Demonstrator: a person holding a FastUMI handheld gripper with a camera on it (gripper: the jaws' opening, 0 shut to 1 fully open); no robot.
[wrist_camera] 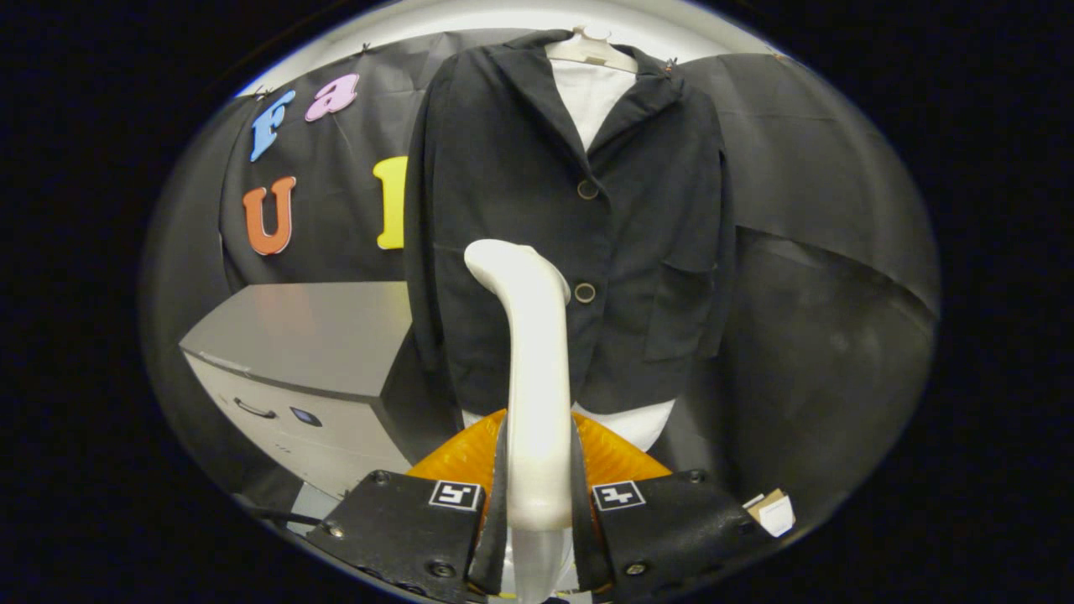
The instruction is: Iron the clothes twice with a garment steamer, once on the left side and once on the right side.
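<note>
Here, tongs [537, 503] closed on both sides of white steamer [530, 361] handle, held upright between the fingers. Steamer head curved leftward at top, just in front of lower left front of dark jacket [579, 210]. Jacket far, on hanger [591, 46] over white shirt [591, 96], two buttons fastened, pocket on right. Orange ribbed part [453, 457] just behind the fingers. Grey cabinet [310, 352] to left, near jacket hem. Small white tag [776, 513] beside right finger.
</note>
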